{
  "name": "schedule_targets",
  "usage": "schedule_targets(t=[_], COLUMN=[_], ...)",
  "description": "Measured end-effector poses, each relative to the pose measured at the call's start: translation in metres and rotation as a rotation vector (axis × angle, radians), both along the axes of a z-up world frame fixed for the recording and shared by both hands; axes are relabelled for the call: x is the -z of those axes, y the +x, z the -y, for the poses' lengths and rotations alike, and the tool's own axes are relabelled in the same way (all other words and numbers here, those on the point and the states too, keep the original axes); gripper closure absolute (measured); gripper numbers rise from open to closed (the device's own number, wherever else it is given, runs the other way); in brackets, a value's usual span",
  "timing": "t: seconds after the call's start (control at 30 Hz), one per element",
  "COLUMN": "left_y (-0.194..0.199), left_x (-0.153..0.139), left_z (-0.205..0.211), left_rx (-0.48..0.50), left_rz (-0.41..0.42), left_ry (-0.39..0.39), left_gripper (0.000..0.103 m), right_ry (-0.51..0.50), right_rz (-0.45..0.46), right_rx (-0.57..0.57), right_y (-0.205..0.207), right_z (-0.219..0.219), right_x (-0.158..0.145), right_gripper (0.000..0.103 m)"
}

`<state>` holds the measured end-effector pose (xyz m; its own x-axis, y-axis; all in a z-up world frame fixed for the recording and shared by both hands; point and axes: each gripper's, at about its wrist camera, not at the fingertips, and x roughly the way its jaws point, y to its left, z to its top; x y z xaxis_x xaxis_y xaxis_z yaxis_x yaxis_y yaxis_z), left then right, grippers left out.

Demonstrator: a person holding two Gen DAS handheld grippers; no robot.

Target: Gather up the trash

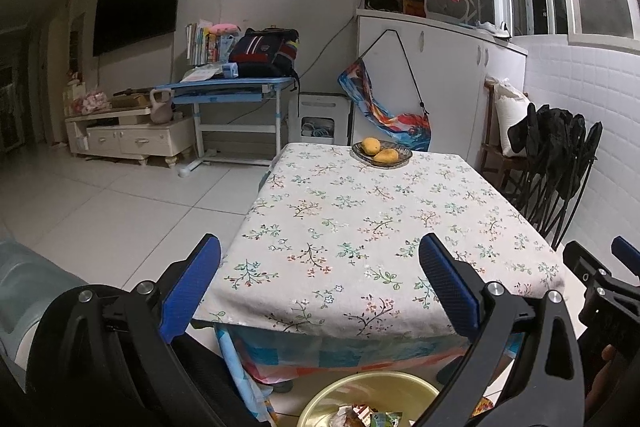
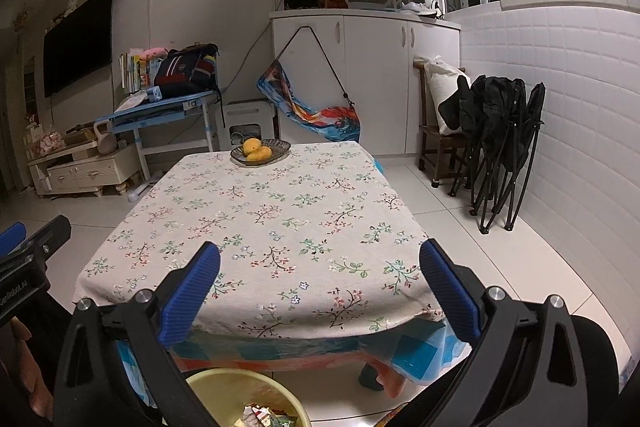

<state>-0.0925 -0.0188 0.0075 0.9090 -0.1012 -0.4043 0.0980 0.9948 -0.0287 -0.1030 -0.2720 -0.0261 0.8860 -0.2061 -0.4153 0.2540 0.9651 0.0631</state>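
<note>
A low table with a floral cloth (image 1: 360, 227) (image 2: 260, 227) fills the middle of both views. A yellow bin (image 1: 360, 391) (image 2: 224, 387) stands on the floor below its near edge, with crumpled wrappers (image 1: 360, 415) (image 2: 264, 417) inside. My left gripper (image 1: 320, 263) hovers open over the table's near edge, nothing between its blue pads. My right gripper (image 2: 320, 267) is open too, empty, at the same edge. Each gripper shows at the side of the other's view. No loose trash shows on the cloth.
A glass dish with mangoes (image 1: 381, 154) (image 2: 260, 150) sits at the table's far edge. Folded black chairs (image 2: 500, 143) lean on the tiled right wall beside a wooden chair. A blue desk (image 1: 232, 87), a TV cabinet and white floor lie to the left.
</note>
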Motion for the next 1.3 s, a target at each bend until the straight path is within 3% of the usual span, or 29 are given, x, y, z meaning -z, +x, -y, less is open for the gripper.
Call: schedule_targets(t=[1.3], left_y=[0.0020], left_x=[0.0092], left_z=[0.0023], left_rx=[0.013], left_rz=[-0.023], left_ry=[0.020], left_gripper=[0.007], right_ry=[-0.015], right_rz=[-0.033], right_rx=[-0.012], right_y=[0.0057], right_z=[-0.0028], right_x=[0.0040], right_gripper=[0.007])
